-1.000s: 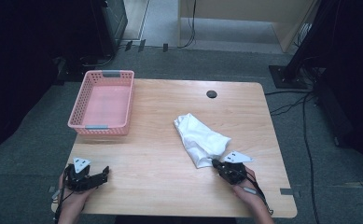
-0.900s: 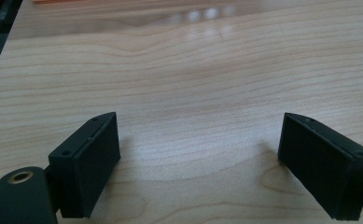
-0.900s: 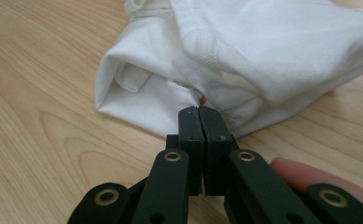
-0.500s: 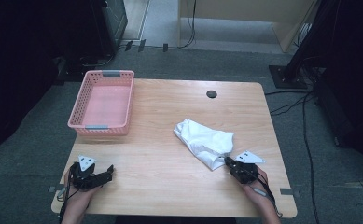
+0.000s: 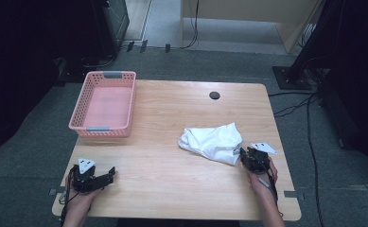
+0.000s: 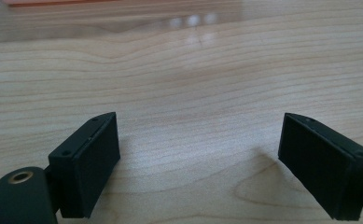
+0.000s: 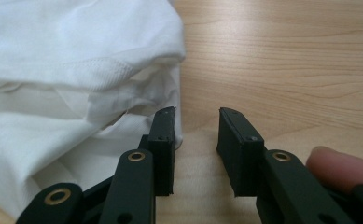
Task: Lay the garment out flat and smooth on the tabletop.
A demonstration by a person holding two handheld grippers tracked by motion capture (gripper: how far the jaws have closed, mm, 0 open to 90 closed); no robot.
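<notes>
A crumpled white cloth (image 5: pixel 212 142) lies on the wooden table (image 5: pixel 172 189), right of centre. My right gripper (image 5: pixel 243 158) sits at the cloth's near right corner. Its jaws have just been opening. In the right gripper view the cloth (image 7: pixel 67 70) lies beside the left jaw, and the gap of the right gripper (image 7: pixel 197 114) holds bare wood. My left gripper (image 5: pixel 110 172) rests near the table's front left corner. The left gripper (image 6: pixel 198 121) stands wide open over bare wood, holding nothing.
A pink plastic basket (image 5: pixel 101 127) stands empty at the table's far left. A small black grommet (image 5: pixel 214 95) sits near the far edge. Dark floor and cables surround the table.
My right gripper has moved to the right, dragging the cloth's corner with it, and its jaws have parted and let the cloth go. The left gripper has stayed put.
</notes>
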